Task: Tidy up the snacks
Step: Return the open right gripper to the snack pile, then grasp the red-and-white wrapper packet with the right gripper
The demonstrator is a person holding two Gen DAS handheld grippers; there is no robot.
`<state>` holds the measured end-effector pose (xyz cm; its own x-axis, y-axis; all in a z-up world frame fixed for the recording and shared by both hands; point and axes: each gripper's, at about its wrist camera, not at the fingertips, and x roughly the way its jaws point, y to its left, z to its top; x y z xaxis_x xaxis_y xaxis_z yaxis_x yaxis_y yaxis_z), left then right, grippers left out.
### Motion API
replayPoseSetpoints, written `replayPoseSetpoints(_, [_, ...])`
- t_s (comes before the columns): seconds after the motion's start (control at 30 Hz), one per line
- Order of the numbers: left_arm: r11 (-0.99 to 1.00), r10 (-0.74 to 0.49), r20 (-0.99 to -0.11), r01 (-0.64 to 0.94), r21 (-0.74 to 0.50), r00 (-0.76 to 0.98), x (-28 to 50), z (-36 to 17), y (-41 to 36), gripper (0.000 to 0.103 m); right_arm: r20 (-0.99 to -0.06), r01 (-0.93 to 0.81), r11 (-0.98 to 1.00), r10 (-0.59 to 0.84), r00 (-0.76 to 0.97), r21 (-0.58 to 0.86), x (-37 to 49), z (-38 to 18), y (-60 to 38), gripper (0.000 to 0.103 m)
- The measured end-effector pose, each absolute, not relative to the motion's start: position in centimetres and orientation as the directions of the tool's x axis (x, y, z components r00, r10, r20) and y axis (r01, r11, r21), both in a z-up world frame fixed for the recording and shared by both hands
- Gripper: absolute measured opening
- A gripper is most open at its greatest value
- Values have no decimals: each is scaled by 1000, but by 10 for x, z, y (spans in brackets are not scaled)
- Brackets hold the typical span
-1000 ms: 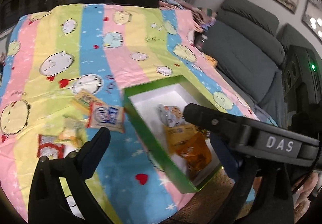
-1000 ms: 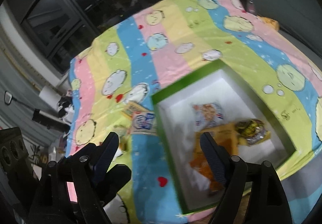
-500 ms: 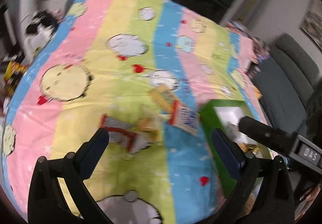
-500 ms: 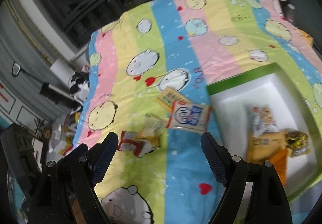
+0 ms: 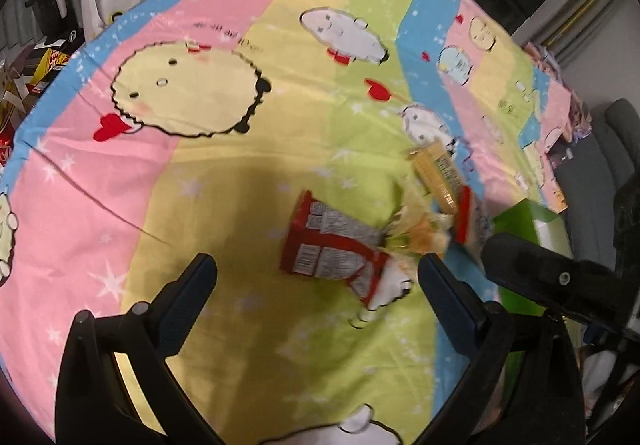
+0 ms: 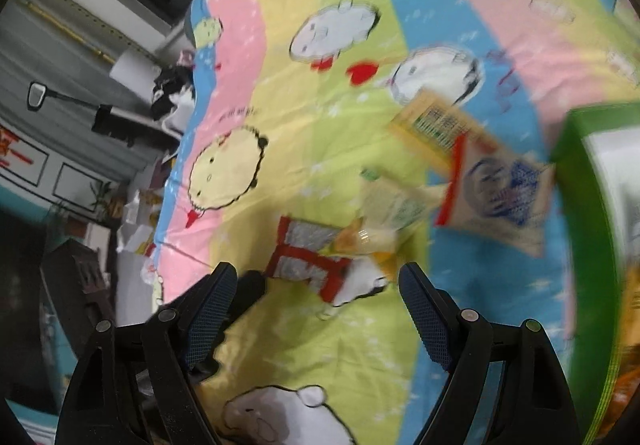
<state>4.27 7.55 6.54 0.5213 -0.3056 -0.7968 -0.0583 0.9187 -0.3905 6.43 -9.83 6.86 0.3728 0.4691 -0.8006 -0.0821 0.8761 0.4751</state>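
Several loose snack packets lie on the striped cartoon cloth. A red and silver packet (image 5: 328, 245) (image 6: 308, 257) lies just beyond the tips of both grippers. A pale yellow packet (image 5: 416, 233) (image 6: 396, 205) overlaps its right end. Farther right are a white and blue packet with a red edge (image 6: 496, 197) and an orange-yellow packet (image 5: 436, 169) (image 6: 432, 125). The green box (image 5: 528, 217) (image 6: 588, 205) stands at the right, with snacks inside it barely showing. My left gripper (image 5: 316, 285) is open and empty. My right gripper (image 6: 318, 289) is open and empty too, close on the left one's right side.
The striped cloth (image 5: 240, 173) covers the whole work surface. Clutter of bags and boxes (image 5: 36, 73) lies past its left edge. A grey sofa (image 5: 592, 173) stands behind the green box at the right. Dark windows run along the far side.
Both views have swung from the green box leftwards to the loose packets. Both grippers have come lower and closer to the cloth, with their jaws as wide as before.
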Motion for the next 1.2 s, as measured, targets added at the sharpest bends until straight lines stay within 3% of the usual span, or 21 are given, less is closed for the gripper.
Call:
replayPoseSetpoints(0.27, [918, -343, -816, -19, -396, 466, 56, 37, 77, 82, -795, 8, 822, 549, 257, 570, 84, 25, -82, 82])
replayPoseSetpoints(0.6, [918, -369, -807, 45, -394, 461, 64, 34, 71, 62, -811, 46, 824, 543, 218, 564, 102, 2, -69, 79])
replayPoseSetpoints(1.2, [948, -305, -811, 77, -309, 500, 49, 61, 50, 55, -852, -55, 888, 455, 261, 457, 90, 22, -55, 73])
